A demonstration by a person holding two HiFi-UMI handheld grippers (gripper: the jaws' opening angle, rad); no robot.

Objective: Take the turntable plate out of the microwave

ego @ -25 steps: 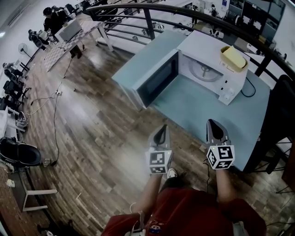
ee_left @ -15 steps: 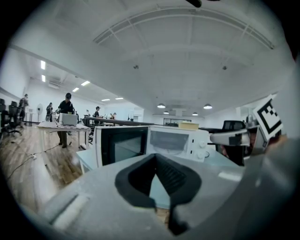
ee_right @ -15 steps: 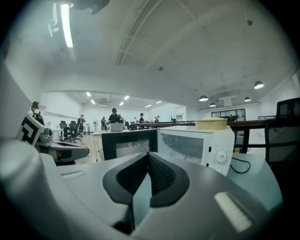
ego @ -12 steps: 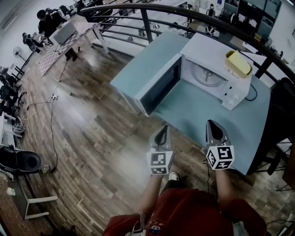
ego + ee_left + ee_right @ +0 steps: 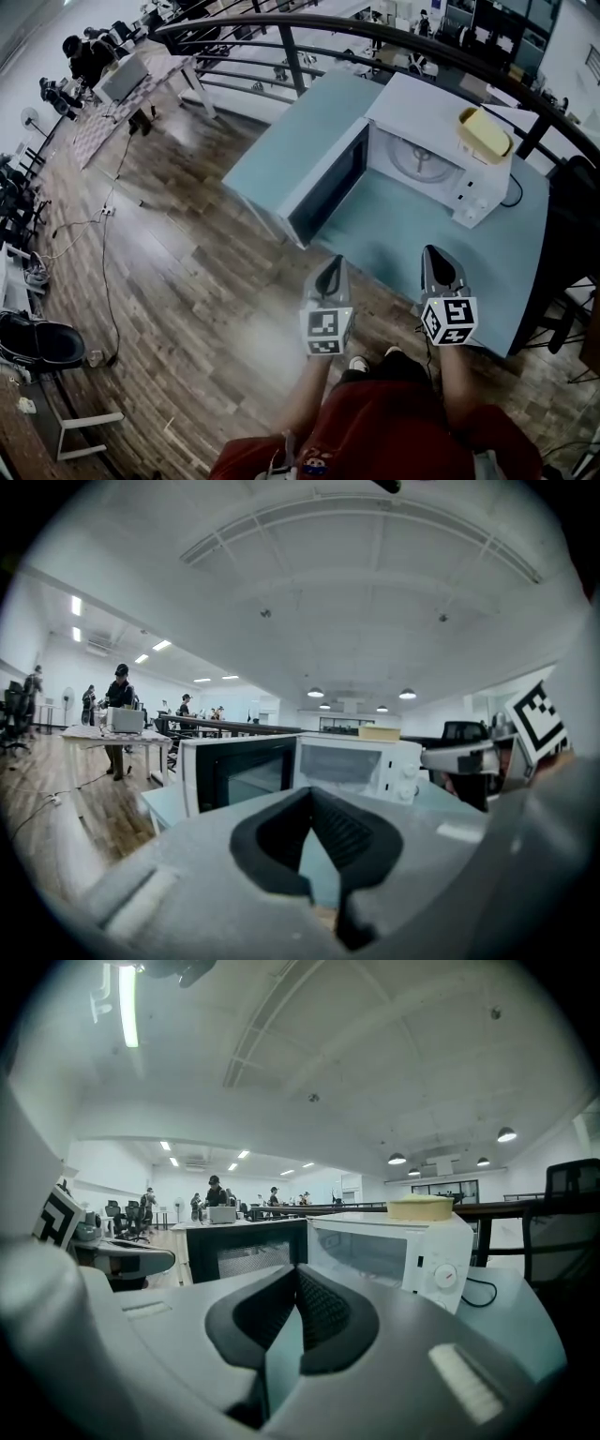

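A white microwave (image 5: 441,141) stands on a teal table (image 5: 403,234), its door (image 5: 323,183) swung open to the left. The glass turntable plate (image 5: 422,157) lies flat inside the cavity. My left gripper (image 5: 333,262) and right gripper (image 5: 434,251) hover side by side over the table's near edge, well short of the microwave, both shut and empty. In the left gripper view the left gripper (image 5: 314,797) points at the open door (image 5: 239,772). The right gripper (image 5: 298,1271) faces the microwave (image 5: 394,1246) in its own view.
A yellow lidded box (image 5: 485,131) sits on top of the microwave. A black cable (image 5: 511,183) runs off its right side. A dark railing (image 5: 394,33) curves behind the table, and a black chair (image 5: 572,234) stands at the right. People work at desks far left.
Both grippers and the person have moved a little toward the table; the microwave sits slightly nearer in the head view. The jaws stayed shut and the door stayed open.
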